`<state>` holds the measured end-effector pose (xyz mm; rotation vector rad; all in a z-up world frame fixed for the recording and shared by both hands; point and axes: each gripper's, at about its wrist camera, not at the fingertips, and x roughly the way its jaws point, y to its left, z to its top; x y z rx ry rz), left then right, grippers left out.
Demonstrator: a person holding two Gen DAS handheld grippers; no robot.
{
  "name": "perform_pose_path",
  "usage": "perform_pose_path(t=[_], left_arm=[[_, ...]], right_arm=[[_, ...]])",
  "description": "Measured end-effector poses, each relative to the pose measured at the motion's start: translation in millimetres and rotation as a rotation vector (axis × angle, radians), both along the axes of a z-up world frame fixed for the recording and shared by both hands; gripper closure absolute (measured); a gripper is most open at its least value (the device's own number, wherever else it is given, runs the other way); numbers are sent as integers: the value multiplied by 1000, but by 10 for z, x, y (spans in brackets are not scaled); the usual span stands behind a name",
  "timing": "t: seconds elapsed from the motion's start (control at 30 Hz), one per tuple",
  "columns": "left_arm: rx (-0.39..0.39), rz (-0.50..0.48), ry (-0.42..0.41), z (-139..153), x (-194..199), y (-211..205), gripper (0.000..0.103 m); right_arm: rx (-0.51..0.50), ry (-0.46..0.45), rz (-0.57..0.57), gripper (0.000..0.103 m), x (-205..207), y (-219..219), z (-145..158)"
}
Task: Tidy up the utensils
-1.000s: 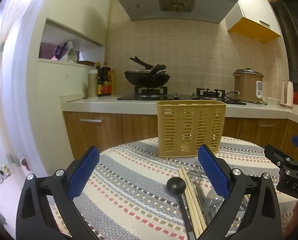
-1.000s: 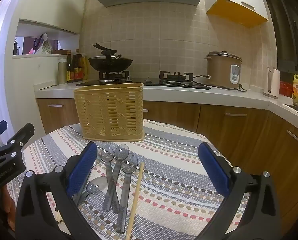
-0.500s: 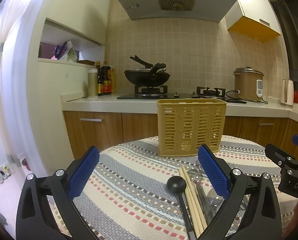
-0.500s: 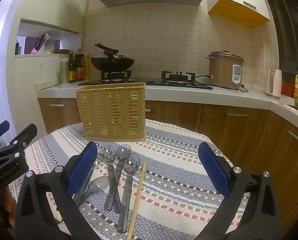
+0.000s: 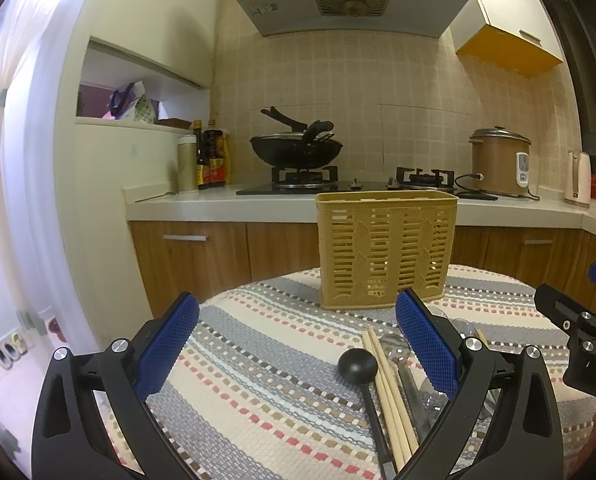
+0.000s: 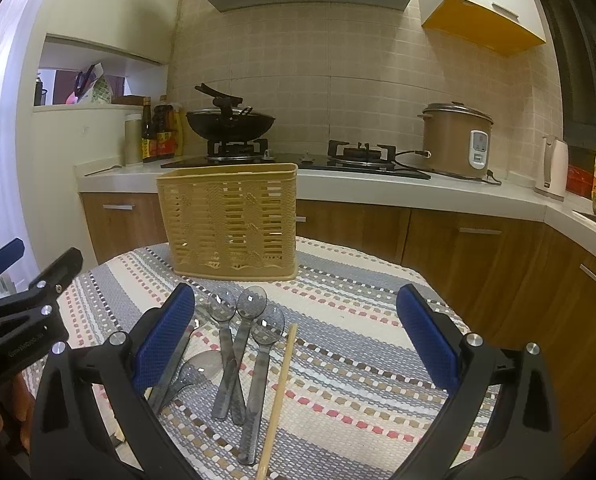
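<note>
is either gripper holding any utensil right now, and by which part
Nothing is held: the left gripper and right gripper are both open, fingers empty above the table.

The left gripper (image 5: 298, 336) is held level with its blue-padded jaws spread wide and nothing between them. The right gripper (image 6: 296, 328) is posed the same way, jaws wide apart and empty, just beside the left.
</note>
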<state>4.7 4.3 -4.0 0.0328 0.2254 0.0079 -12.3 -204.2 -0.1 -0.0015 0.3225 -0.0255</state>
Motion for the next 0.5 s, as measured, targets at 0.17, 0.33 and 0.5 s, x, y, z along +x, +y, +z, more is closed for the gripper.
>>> perform_pose_path(t=[0.17, 0.33, 0.5], left_arm=[[5, 0, -5, 0, -9, -2, 7], [7, 4, -6, -4, -6, 3, 7], [7, 1, -5, -3, -8, -1, 7]], right_arm=[[-4, 3, 1, 6, 12, 9, 3], [-3, 3, 0, 6, 12, 10, 4], [-5, 4, 1, 6, 11, 7, 6]])
